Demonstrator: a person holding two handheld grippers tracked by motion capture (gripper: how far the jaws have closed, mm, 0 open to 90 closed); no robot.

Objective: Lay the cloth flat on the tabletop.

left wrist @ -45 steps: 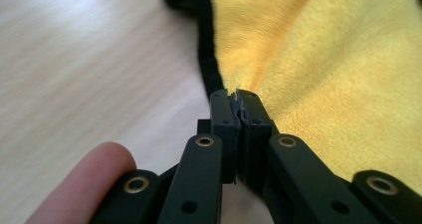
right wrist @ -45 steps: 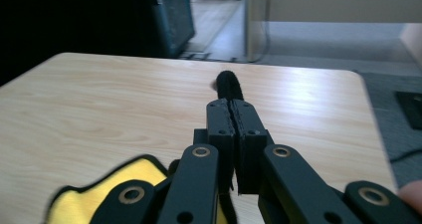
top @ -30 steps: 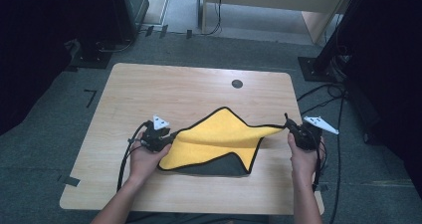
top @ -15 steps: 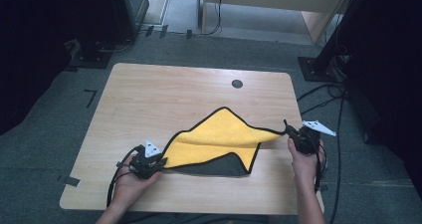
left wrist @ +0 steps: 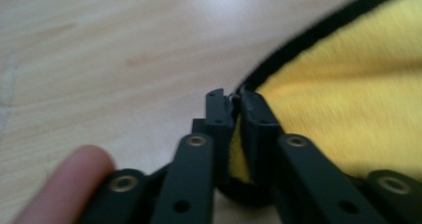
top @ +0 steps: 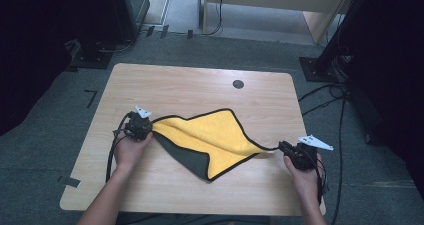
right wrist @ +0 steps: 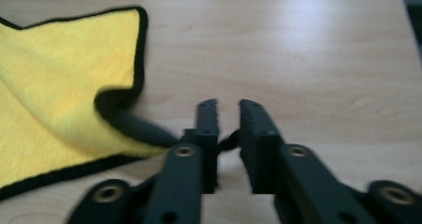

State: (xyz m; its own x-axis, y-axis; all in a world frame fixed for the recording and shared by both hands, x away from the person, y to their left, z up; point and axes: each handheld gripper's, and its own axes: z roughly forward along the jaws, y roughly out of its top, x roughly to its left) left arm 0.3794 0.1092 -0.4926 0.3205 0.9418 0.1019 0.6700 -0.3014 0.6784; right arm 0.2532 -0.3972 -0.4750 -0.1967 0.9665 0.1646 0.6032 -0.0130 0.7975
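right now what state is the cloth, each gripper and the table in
cloth: partly folded on the table, yellow side up, dark underside showing at the near fold, stretched between two corners
left gripper: shut on a cloth corner, jaws just opening a little
right gripper: jaws just opening, narrow gap, a thin bit of cloth corner still between them
table: bare wood beyond the cloth, one dark round spot

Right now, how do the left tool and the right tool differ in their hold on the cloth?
Left tool: jaws pressed on a yellow fold of the cloth. Right tool: a gap shows, with only the thin dark corner tip between its jaws. The left tool sits farther up the table than the right tool. Both sets of jaws have just been opening.
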